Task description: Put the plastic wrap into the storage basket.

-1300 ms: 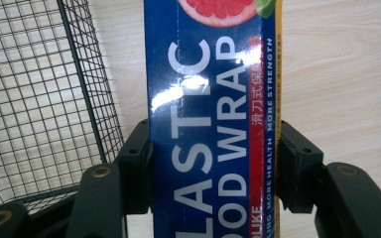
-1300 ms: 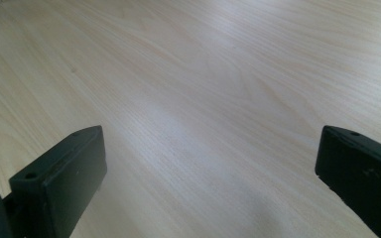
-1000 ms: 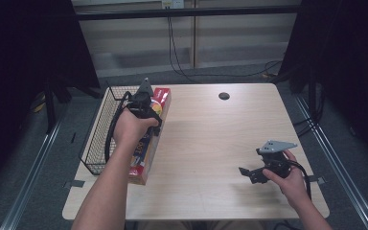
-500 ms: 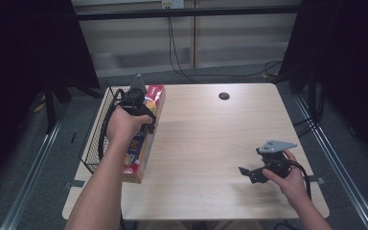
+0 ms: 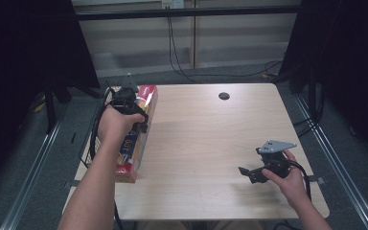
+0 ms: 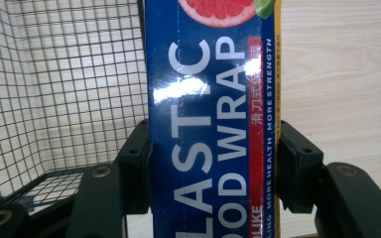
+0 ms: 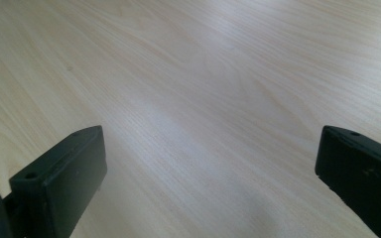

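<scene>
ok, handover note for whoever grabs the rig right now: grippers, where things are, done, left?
Left gripper: shut on the plastic wrap box, pads clamped on its two long sides; box held at the table's left edge, beside the wire basket.
Right gripper: open, nothing between the jaws, resting low over bare table at the near right.
Done: box gripped.
Left: box is not in the basket yet. Likely next step is to carry it over the basket's rim, lower it in and open the jaws. Watch the box's length against the basket's opening.
</scene>
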Action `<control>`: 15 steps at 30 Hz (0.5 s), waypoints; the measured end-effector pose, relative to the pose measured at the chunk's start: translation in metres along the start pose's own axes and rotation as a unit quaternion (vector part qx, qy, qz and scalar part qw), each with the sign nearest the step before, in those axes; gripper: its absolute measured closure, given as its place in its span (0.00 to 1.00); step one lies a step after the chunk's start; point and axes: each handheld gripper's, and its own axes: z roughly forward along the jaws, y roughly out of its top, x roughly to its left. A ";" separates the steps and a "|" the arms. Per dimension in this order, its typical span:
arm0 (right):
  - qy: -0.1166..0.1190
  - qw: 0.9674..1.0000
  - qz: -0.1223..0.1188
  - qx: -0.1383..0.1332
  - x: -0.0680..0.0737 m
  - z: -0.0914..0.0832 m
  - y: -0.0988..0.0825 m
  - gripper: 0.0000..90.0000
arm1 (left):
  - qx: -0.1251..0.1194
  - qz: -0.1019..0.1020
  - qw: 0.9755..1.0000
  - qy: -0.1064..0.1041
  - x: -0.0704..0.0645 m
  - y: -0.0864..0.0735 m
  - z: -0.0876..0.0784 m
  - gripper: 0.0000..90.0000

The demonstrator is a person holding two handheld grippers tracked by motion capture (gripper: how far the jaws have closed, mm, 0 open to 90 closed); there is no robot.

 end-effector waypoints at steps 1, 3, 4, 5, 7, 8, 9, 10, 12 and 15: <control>-0.001 1.000 0.000 0.000 0.000 0.000 0.000 0.00 | 0.000 -0.003 1.000 -0.002 0.001 0.000 -0.001 0.49; -0.003 1.000 -0.001 0.001 -0.001 0.000 0.000 0.00 | -0.003 -0.007 1.000 -0.002 0.004 -0.001 -0.002 0.49; -0.004 1.000 0.000 0.000 -0.001 0.000 0.000 0.00 | -0.003 -0.008 1.000 0.000 0.006 -0.001 -0.002 0.49; -0.004 1.000 0.000 0.000 -0.001 0.000 0.000 0.00 | -0.002 -0.006 1.000 -0.001 0.007 -0.001 -0.003 0.49; -0.004 1.000 -0.001 -0.001 -0.001 0.000 0.000 0.00 | -0.003 -0.014 1.000 0.000 0.009 -0.002 -0.003 0.49; -0.002 1.000 0.000 -0.001 -0.001 0.000 0.000 0.00 | -0.005 -0.014 1.000 0.002 0.011 -0.002 -0.003 0.49; -0.002 1.000 0.000 -0.001 -0.001 0.000 0.000 0.00 | -0.003 -0.015 1.000 0.001 0.012 -0.002 -0.004 0.49; -0.003 1.000 -0.001 -0.001 -0.001 0.000 0.000 0.00 | -0.006 -0.017 1.000 0.004 0.013 -0.002 -0.004 0.49; -0.003 1.000 -0.001 -0.001 -0.001 -0.001 0.000 0.00 | -0.005 -0.020 1.000 0.003 0.015 -0.002 -0.005 0.49; -0.003 1.000 0.001 -0.001 -0.001 -0.001 0.000 0.00 | -0.008 -0.023 1.000 0.006 0.018 -0.003 -0.005 0.49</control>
